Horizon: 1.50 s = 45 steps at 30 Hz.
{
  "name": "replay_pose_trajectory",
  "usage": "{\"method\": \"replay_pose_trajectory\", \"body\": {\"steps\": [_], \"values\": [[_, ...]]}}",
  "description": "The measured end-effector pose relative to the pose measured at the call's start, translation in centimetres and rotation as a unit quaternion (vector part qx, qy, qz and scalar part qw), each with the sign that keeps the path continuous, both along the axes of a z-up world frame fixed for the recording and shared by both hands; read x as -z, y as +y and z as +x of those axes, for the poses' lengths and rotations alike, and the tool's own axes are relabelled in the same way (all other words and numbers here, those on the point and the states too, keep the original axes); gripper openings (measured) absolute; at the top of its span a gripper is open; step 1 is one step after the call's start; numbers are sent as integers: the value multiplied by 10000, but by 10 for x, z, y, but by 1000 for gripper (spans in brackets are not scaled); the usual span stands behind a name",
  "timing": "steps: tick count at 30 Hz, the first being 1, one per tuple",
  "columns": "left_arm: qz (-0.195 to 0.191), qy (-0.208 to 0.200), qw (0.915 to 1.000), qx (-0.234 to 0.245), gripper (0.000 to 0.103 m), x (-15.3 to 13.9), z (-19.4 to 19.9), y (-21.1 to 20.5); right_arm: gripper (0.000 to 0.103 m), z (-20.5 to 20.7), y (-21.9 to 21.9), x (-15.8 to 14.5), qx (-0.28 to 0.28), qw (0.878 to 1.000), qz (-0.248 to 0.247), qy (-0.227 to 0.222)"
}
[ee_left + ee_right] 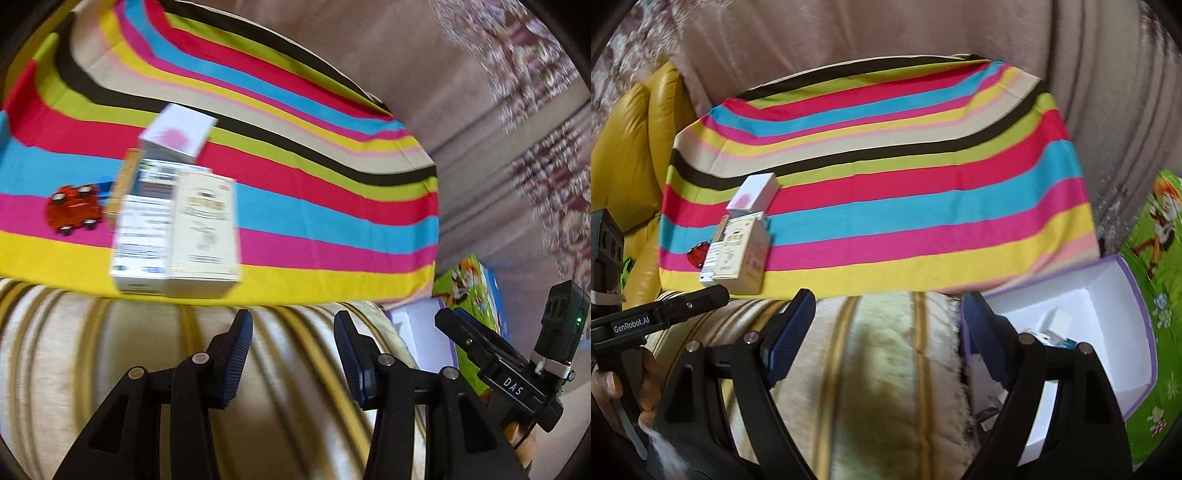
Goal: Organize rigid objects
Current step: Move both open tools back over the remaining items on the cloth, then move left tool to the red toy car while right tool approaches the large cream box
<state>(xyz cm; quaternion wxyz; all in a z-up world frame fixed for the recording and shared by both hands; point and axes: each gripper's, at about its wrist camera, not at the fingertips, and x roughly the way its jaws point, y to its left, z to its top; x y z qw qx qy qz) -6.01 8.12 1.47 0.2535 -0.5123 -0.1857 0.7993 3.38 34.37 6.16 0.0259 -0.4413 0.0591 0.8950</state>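
Observation:
Three small cartons lie together on the striped cloth point(314, 192): a cream box point(205, 229), a white printed box point(142, 229) on its left, and a white box with a pink blot point(177, 134) behind them. A red toy car point(74, 208) sits left of them. The cartons point(737, 251) and car point(698, 254) also show in the right wrist view. My left gripper point(293, 350) is open and empty, short of the cartons. My right gripper point(890, 332) is open and empty, beside a white purple-edged box point(1108, 295) holding small items.
A cream and gold striped cushion point(879, 369) lies under both grippers. A green cartoon mat point(1160, 258) is on the right, under the white box. A yellow leather seat point(631, 147) stands at the left. Beige curtain fabric point(849, 37) hangs behind the cloth.

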Motion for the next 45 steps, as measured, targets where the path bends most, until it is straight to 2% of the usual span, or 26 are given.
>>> {"method": "replay_pose_trajectory", "body": {"steps": [11,19,30,37,45], "values": [[-42,-74,9982,-593,47,9,-9,-60,85,-31,-61,12,-624,9977,42,-243],[-205,-167,9964,-802,47,18,-22,-93,85,-54,-101,28,-1026,9934,64,-500],[-504,-227,9941,-936,47,24,-35,-115,85,-82,-141,44,-1379,9874,30,-779],[-441,-301,9929,-1060,47,29,-38,-128,85,-99,-172,55,-1627,9822,43,-943],[-439,-318,9930,-1050,47,30,-40,-128,85,-120,-181,66,-1533,9828,120,-1022]]}}
